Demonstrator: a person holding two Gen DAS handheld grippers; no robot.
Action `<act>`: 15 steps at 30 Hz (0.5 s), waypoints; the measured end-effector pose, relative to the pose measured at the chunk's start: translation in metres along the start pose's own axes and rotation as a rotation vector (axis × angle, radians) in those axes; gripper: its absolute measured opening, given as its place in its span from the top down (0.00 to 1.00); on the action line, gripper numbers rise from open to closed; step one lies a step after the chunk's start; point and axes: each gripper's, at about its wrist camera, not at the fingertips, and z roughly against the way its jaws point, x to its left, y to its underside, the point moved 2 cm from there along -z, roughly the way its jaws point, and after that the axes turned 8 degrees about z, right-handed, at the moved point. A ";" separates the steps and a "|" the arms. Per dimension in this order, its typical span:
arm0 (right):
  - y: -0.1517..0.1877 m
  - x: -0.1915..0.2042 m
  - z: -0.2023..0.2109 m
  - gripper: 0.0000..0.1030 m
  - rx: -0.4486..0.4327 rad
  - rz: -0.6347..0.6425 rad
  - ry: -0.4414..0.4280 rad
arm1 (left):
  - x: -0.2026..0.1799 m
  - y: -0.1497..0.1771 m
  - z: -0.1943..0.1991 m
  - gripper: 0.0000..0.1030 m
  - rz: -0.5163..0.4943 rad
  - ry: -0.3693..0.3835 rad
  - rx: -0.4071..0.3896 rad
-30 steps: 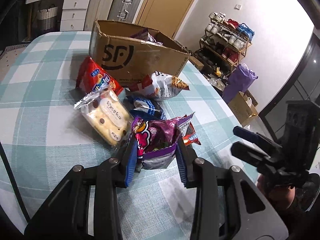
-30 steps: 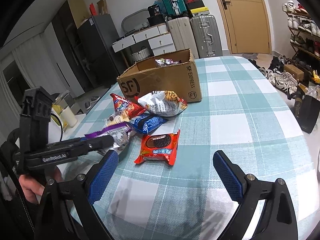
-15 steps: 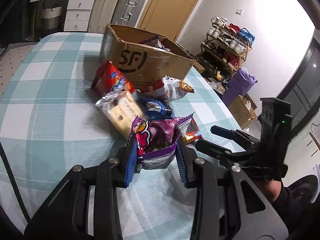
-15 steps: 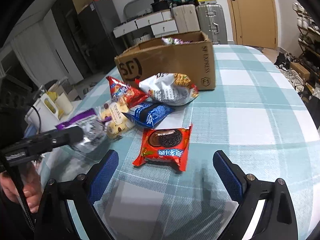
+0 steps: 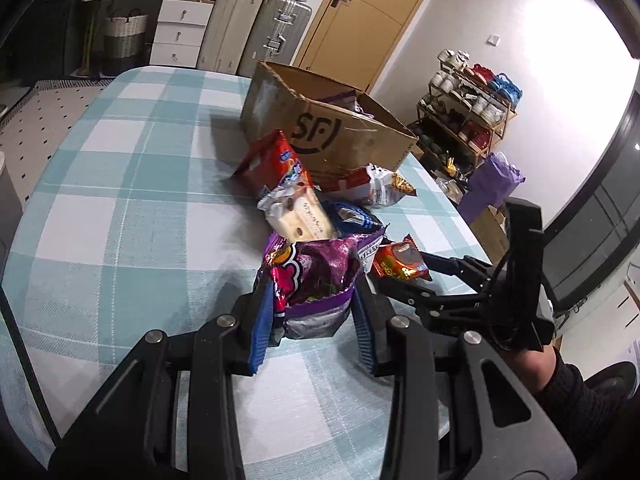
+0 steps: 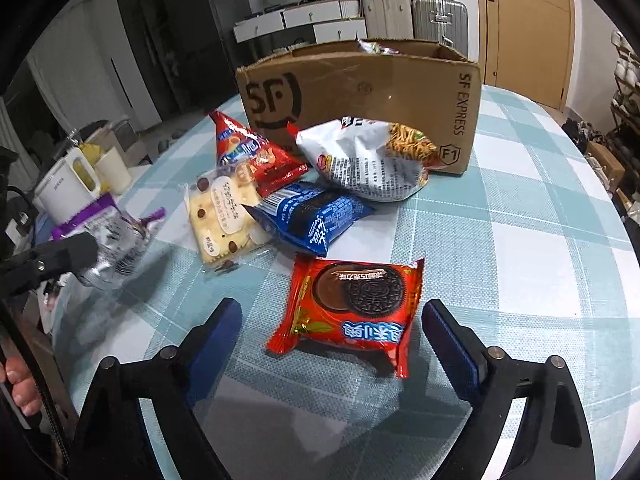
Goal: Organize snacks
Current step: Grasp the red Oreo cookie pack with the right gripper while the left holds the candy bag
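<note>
My left gripper point(image 5: 312, 324) is shut on a purple snack bag point(image 5: 316, 276) and holds it above the table; the bag also shows in the right wrist view point(image 6: 108, 248). My right gripper point(image 6: 332, 340) is open, its fingers on either side of a red cookie pack point(image 6: 352, 308) lying flat on the checked cloth. Behind it lie a blue cookie pack point(image 6: 312, 216), a cream biscuit pack point(image 6: 224, 216), a red triangular bag point(image 6: 252, 156) and a white noodle bag point(image 6: 372, 160). An open SF cardboard box point(image 6: 360, 92) stands behind them with snacks inside.
A white kettle point(image 6: 64, 188) and cups stand off the table's left edge. Suitcases point(image 6: 416, 16) and drawers line the back wall. A shoe rack point(image 5: 468, 120) and a purple bag point(image 5: 492, 184) stand to the right of the table point(image 5: 120, 208).
My right gripper has moved forward and down until its open fingers flank the red cookie pack. My left gripper has kept the purple bag and lifted and swung a little.
</note>
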 end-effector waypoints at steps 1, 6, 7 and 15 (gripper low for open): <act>-0.001 0.002 -0.003 0.17 0.012 0.006 0.004 | 0.002 0.000 0.001 0.68 0.005 0.000 -0.004; -0.003 0.008 -0.011 0.41 0.041 0.055 0.057 | 0.006 0.001 0.004 0.68 0.006 0.007 -0.009; -0.003 0.010 -0.012 0.43 0.041 0.074 0.064 | 0.006 0.001 0.004 0.68 0.010 0.007 -0.012; -0.002 0.007 -0.008 0.52 0.018 0.024 0.029 | 0.010 0.001 0.010 0.68 0.028 0.006 -0.025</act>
